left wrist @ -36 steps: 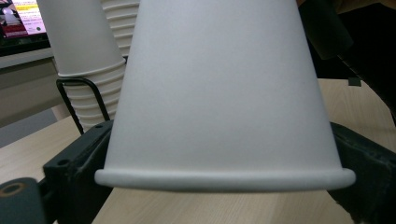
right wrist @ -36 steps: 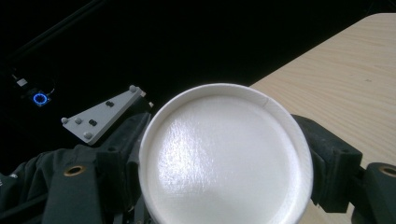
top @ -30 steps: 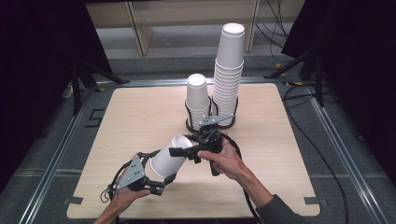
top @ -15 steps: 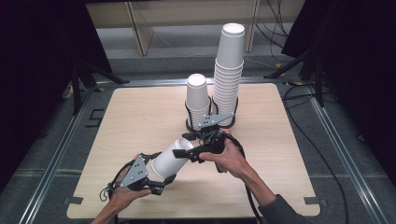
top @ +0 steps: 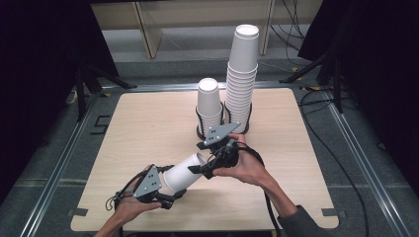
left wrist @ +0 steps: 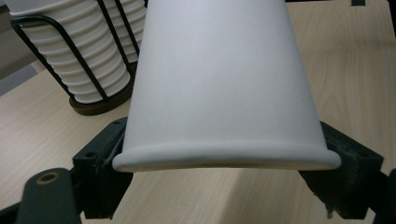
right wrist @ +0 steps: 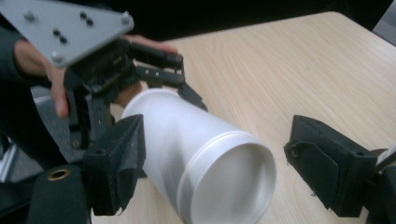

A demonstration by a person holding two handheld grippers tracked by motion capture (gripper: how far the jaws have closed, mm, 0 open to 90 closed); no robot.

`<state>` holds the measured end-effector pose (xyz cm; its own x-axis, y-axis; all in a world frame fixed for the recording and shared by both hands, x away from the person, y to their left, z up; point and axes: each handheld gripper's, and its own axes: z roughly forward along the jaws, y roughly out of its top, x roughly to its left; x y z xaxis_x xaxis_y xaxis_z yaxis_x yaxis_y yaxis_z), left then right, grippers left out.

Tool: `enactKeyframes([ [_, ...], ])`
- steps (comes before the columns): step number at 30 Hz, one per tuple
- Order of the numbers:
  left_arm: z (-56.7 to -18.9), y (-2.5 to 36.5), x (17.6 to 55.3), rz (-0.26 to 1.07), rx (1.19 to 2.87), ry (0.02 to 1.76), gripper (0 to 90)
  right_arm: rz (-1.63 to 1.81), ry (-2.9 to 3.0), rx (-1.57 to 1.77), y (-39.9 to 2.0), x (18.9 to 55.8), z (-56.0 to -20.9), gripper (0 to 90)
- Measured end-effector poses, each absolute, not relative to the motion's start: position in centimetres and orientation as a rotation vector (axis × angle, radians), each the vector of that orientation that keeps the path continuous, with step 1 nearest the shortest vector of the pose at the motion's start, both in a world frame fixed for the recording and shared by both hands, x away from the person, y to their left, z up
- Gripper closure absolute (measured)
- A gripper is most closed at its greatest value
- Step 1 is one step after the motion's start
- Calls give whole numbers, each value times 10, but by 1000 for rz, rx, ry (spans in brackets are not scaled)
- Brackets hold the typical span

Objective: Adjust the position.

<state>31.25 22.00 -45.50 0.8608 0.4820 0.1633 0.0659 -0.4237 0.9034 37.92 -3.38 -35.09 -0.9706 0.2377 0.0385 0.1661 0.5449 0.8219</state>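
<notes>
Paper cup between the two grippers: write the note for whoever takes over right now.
Left gripper: its fingers have just been closing and now clamp the paper cup at its rim end; the cup lies tilted above the table.
Right gripper: open, one finger against the cup's side, the other apart.
Two cup stacks, short stack and tall stack, stand in black wire holders at the table's far side.
Done: cup held by the left.
Left: probably the right closes on the cup's base end; where the cup then goes cannot be told.

Table: pale wood top with rounded corners. Standing on it at the far middle, side by side: two black wire holders, a short cup stack and a tall cup stack.
</notes>
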Motion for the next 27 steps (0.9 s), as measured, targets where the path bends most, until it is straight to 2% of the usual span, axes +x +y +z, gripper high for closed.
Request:
enactKeyframes([
  [8,-453,221,312,487,2054,350,170,1230,2758,238,-27,370,-355,214],
  [15,-451,222,312,465,2063,322,175,1096,2798,131,-20,367,-364,203],
  [27,-449,222,310,434,2107,223,175,1002,2901,-35,-12,364,-376,193],
])
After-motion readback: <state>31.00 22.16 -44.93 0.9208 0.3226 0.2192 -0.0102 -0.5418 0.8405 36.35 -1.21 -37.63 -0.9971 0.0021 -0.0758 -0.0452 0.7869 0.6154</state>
